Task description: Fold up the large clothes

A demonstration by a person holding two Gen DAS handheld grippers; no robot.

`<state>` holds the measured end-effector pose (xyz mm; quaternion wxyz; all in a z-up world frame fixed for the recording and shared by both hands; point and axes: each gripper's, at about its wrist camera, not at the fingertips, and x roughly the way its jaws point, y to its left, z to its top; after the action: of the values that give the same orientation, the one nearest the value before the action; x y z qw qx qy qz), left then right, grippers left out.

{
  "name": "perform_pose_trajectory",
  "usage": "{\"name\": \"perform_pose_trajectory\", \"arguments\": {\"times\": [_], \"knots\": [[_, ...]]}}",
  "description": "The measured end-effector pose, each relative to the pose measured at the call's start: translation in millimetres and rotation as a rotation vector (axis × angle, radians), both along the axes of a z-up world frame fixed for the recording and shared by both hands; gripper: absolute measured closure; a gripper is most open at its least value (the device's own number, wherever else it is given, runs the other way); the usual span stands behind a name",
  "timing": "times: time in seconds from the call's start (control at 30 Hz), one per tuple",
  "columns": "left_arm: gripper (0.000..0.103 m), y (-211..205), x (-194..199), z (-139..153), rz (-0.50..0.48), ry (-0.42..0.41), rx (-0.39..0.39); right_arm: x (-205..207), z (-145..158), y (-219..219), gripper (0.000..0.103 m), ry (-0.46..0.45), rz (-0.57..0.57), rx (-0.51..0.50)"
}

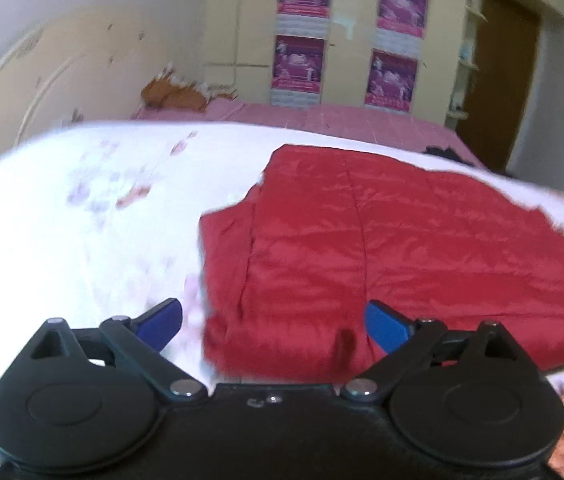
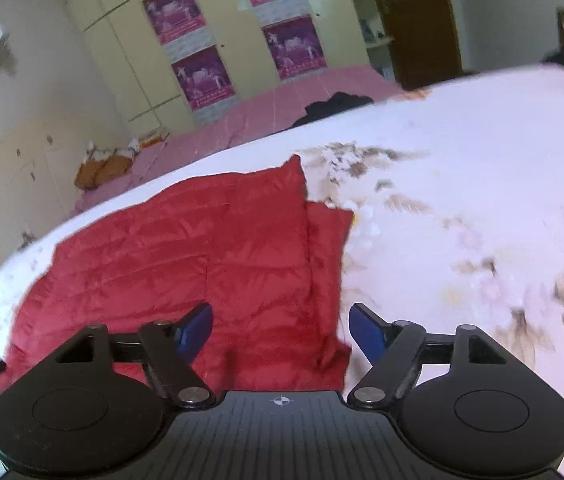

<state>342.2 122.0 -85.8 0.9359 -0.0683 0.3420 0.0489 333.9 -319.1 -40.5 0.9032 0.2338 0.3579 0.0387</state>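
The left gripper [image 1: 273, 322] is matte black plastic: two round housings, each with a raised disc, joined by a flat body with a small screw at its centre. Angled black link arms pivot on silver rivets and end in blue fingers [image 1: 161, 322]. The right gripper [image 2: 279, 334] matches it, but its body is ribbed and bears a small crosshair mark.
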Motion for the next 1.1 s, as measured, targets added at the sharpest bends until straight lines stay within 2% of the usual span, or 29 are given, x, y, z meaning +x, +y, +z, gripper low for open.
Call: {"name": "perform_pose_trajectory", "arguments": {"times": [0.1,0.17,0.23,0.27,0.37,0.53,0.7,0.73,0.77,0.9,0.97,1.1], "knots": [[0.019,23,-23,-7,0.075,0.013,-0.226,-18,-7,-19,0.029,0.029,-0.063,0.177],[0.023,40,-34,-21,0.122,0.025,-0.427,-29,-16,-25,0.029,0.049,-0.099,0.275],[0.027,47,-37,-36,0.165,0.045,-0.541,-33,-28,-25,0.029,0.076,-0.115,0.363],[0.027,49,-38,-39,0.175,0.035,-0.562,-33,-32,-25,0.03,0.089,-0.124,0.389],[0.032,47,-26,-42,0.17,0.01,-0.608,-28,-47,-23,0.038,0.116,-0.147,0.463],[0.04,57,-1,-54,0.199,-0.002,-0.69,-14,-57,-22,0.039,0.09,-0.199,0.53],[0.046,65,20,-61,0.217,-0.027,-0.728,5,-60,-17,0.04,0.067,-0.214,0.527],[0.047,65,25,-61,0.214,-0.024,-0.72,10,-60,-15,0.045,0.064,-0.213,0.52],[0.049,65,29,-61,0.209,-0.021,-0.712,14,-61,-13,0.055,0.071,-0.212,0.506],[0.072,65,42,-60,0.188,0.005,-0.678,26,-64,-11,0.071,0.08,-0.203,0.485],[0.076,62,43,-54,0.169,0.007,-0.644,28,-56,-8,0.083,0.073,-0.176,0.449],[0.084,56,34,-38,0.138,-0.014,-0.607,25,-35,-2,0.088,0.051,-0.134,0.362]]}}
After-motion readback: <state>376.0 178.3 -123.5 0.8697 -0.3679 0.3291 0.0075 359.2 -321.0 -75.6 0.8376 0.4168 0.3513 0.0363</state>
